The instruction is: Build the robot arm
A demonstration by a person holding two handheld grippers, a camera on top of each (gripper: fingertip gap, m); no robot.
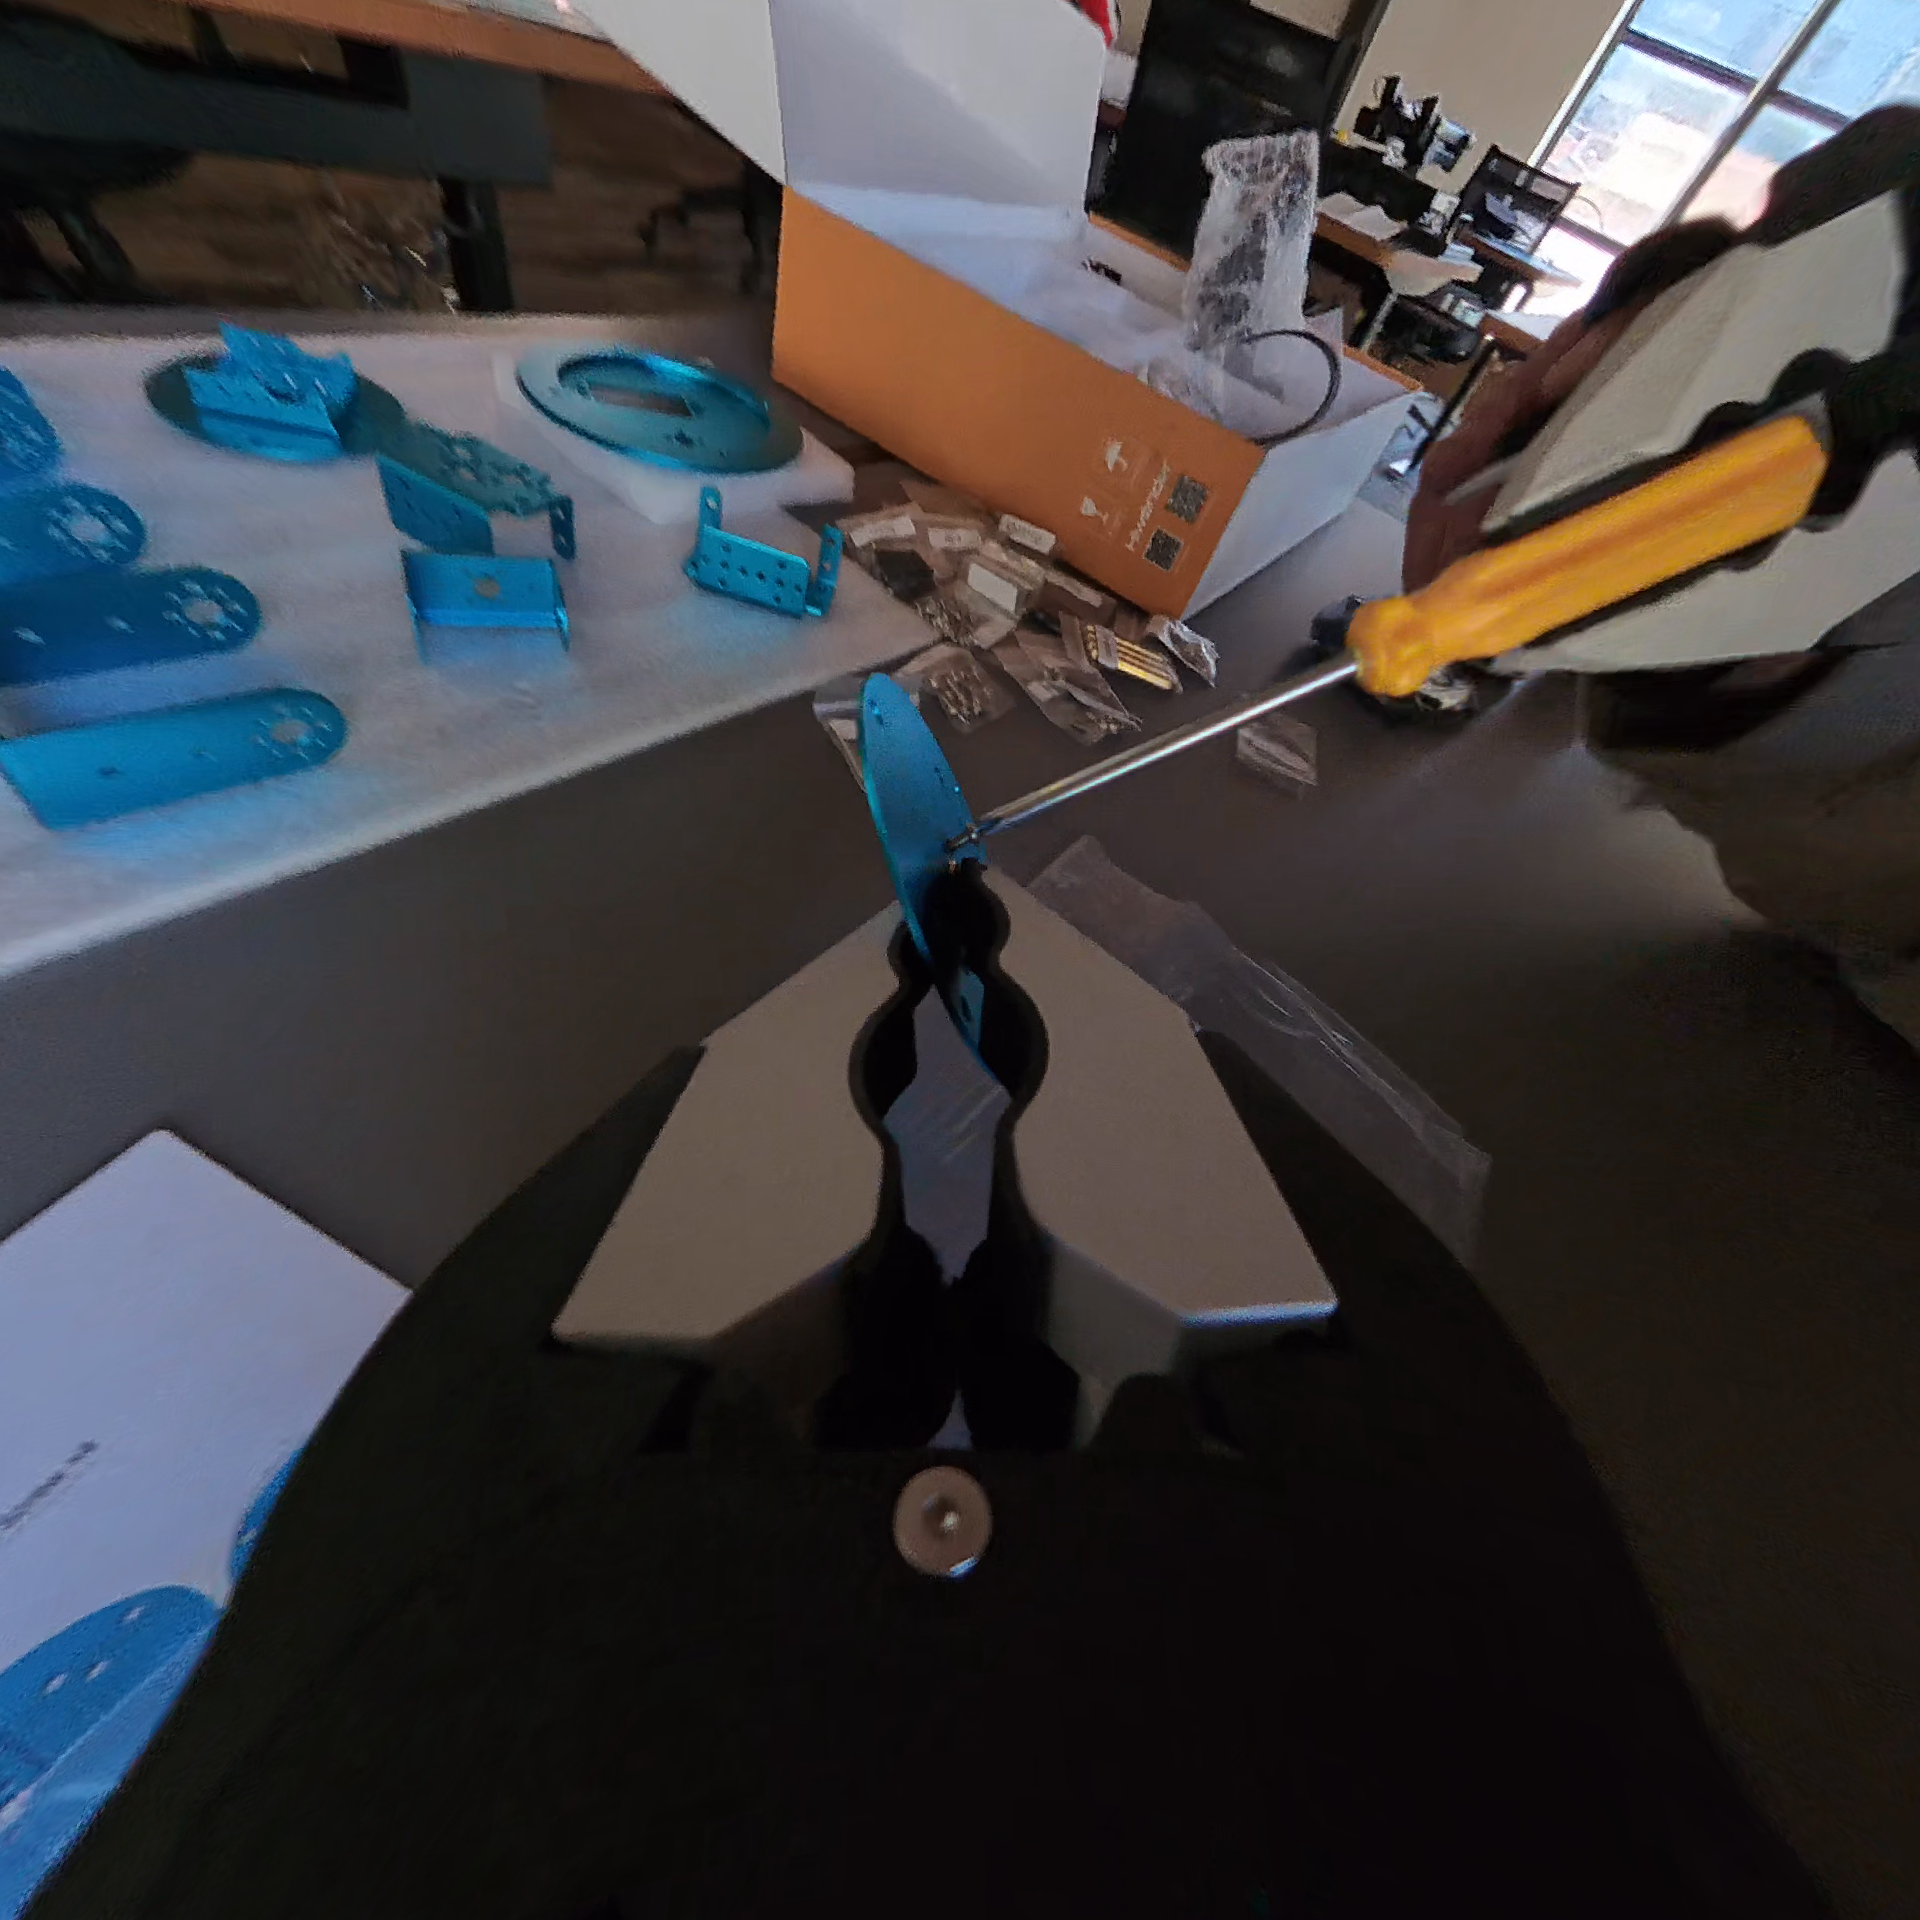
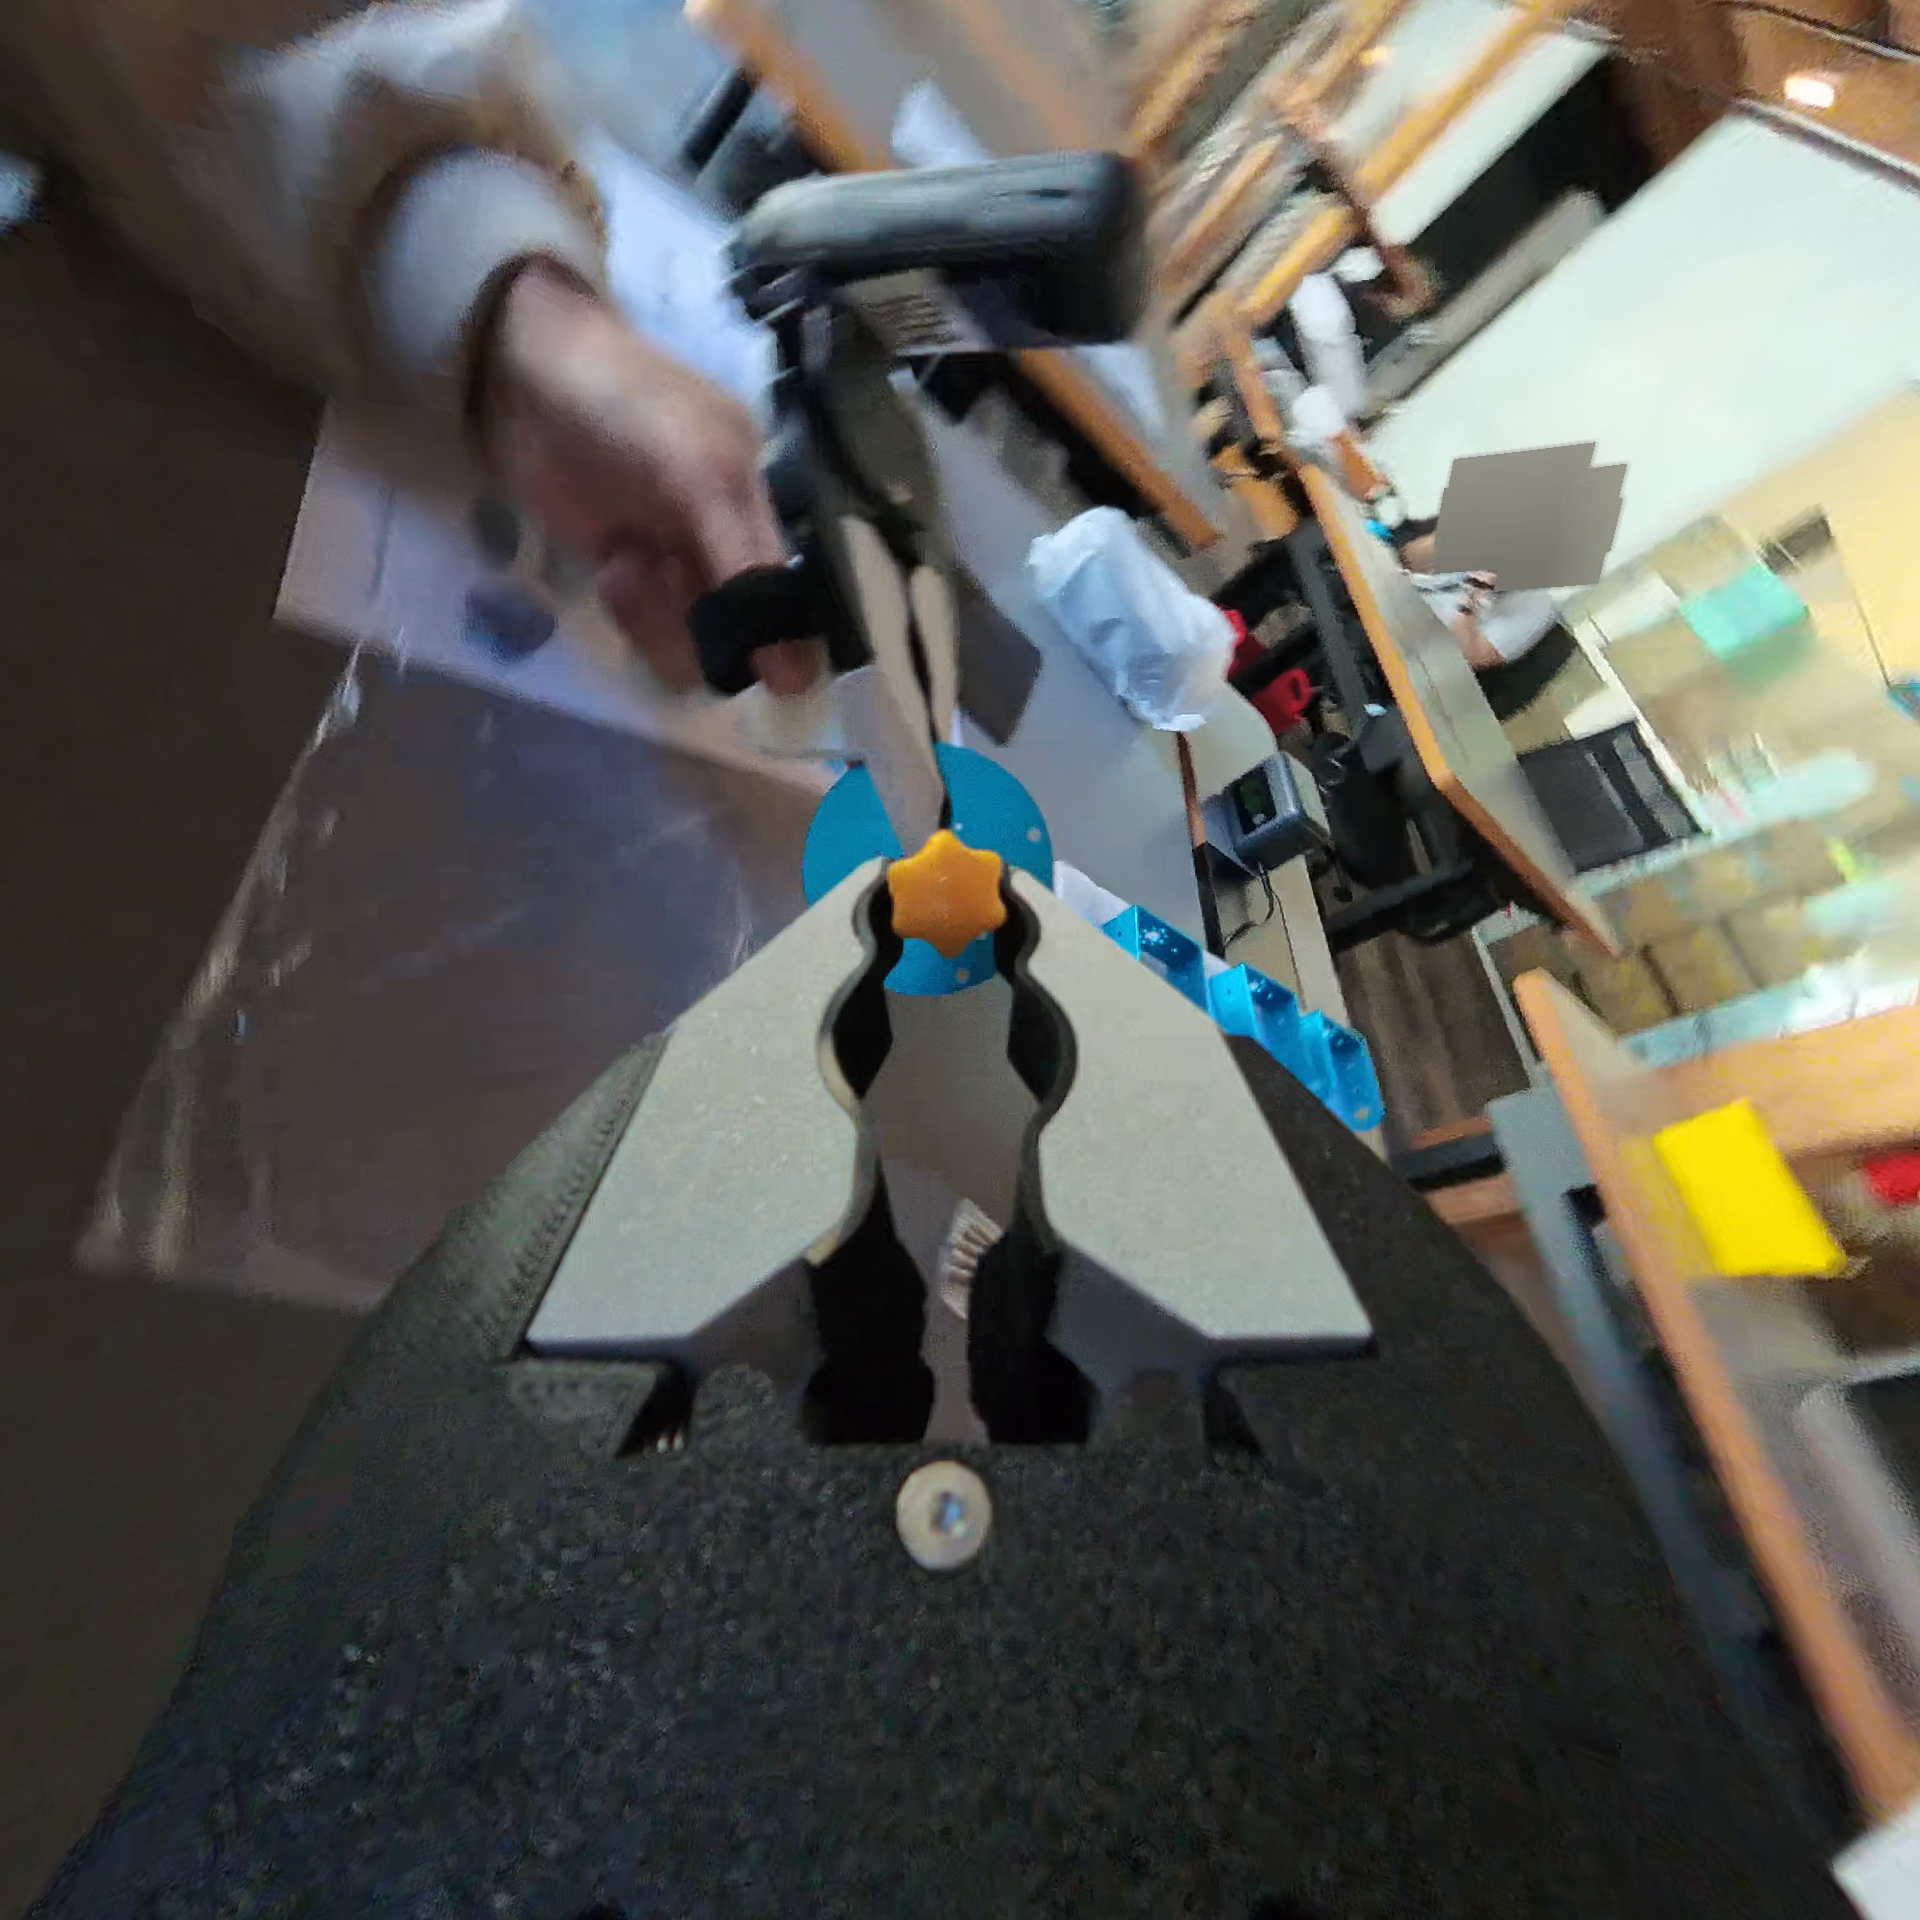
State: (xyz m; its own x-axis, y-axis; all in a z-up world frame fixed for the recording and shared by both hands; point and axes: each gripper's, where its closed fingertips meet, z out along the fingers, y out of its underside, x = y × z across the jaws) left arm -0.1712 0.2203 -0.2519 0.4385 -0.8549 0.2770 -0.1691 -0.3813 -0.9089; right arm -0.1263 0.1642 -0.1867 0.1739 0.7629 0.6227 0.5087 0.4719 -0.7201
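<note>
My left gripper (image 1: 951,914) is shut on a round blue metal plate (image 1: 909,800) and holds it on edge above the grey table. My right gripper (image 2: 945,894) is shut on a yellow-handled screwdriver (image 2: 943,891). In the left wrist view the right gripper (image 1: 1766,416) comes in from the upper right, and the screwdriver (image 1: 1579,556) reaches down-left. Its tip touches a small dark screw (image 1: 964,834) on the plate's face. In the right wrist view the blue plate (image 2: 847,831) stands just behind the handle end, with the left gripper (image 2: 920,727) and a hand (image 2: 623,499) beyond.
Several blue metal brackets (image 1: 753,566) and a blue ring (image 1: 655,410) lie on a white foam sheet (image 1: 343,800) at left. An open orange-and-white box (image 1: 997,436) stands behind, with small bagged parts (image 1: 1018,613) beside it. A clear plastic bag (image 1: 1268,997) lies on the table. A white booklet (image 1: 156,1351) lies lower left.
</note>
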